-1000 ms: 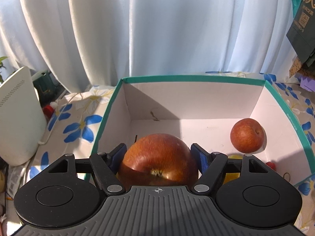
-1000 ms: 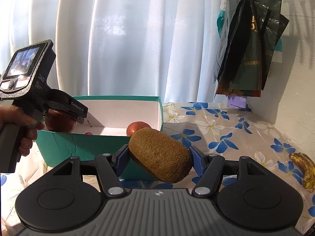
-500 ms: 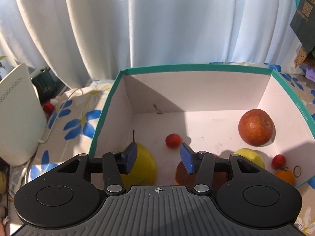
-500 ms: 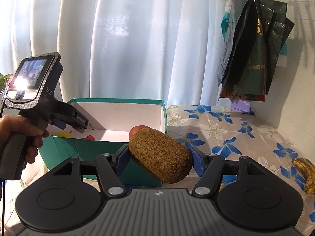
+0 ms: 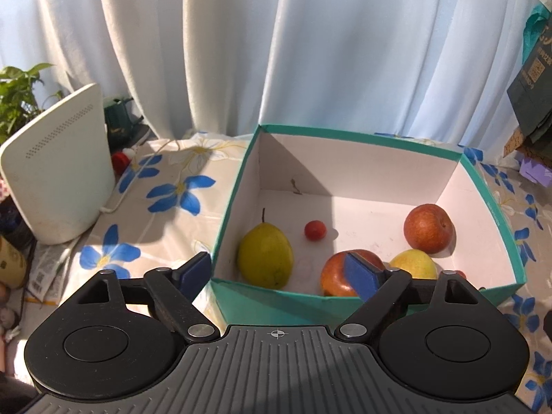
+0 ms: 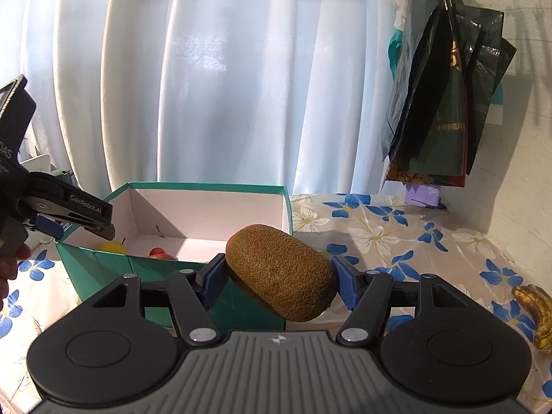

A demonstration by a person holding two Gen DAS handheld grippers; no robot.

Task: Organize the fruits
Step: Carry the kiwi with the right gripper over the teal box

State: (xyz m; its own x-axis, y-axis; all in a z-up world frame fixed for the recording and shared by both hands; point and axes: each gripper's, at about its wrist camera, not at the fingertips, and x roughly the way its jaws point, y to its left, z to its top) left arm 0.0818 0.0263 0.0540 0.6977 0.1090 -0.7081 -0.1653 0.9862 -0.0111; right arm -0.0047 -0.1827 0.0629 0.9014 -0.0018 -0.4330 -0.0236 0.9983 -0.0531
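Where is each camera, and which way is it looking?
Left wrist: sits on the left gripper, looking down into the teal box; its jaws are opening, empty.
Right wrist: sits on the right gripper holding the kiwi, facing the curtain; a hand shows.
Both see the box and curtain.

We are facing sunlit white curtains (image 5: 276, 51) hanging behind a table wearing a blue-flowered cloth (image 6: 396, 227), beside a white wall (image 6: 524, 172).
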